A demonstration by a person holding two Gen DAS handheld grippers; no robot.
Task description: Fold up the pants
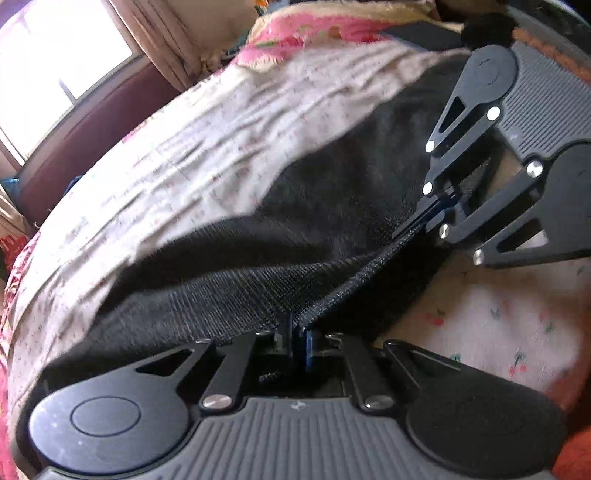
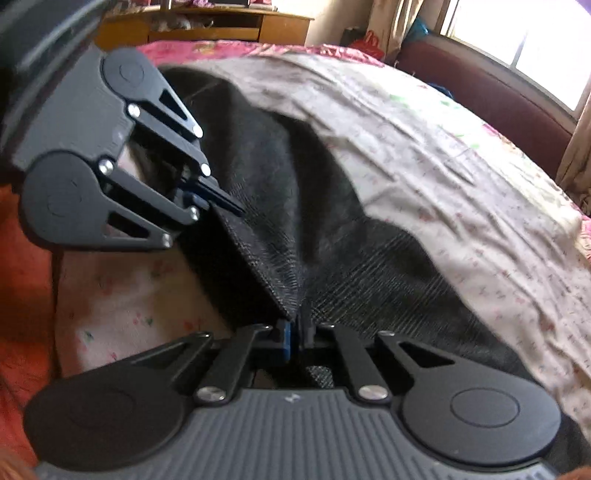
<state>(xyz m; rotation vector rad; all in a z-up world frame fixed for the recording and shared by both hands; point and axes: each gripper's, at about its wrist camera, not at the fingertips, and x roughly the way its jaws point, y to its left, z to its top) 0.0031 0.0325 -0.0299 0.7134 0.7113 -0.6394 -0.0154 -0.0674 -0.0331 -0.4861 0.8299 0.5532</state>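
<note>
Free room: wide stretch of floral bedsheet [image 2: 461,177], bare beyond the black pants [image 2: 295,177], open to either hand.
Obstacles: left gripper [image 1: 295,328] and right gripper [image 2: 297,325] stand near each other at the pants' near edge, narrow gap between. Dark red headboard [image 2: 498,96] bounds the far side; curtain [image 1: 162,33] beside it, possibly a window ledge, blurred.

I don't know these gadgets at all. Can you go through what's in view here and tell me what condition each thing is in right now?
black pants: spread on the bed, near edge pinched and lifted taut between both grippers.
left gripper: shut on the pants' edge.
right gripper: shut on the same edge.
floral bedsheet: wrinkled, lying under the pants.
window: bright with daylight, curtain drawn aside.
</note>
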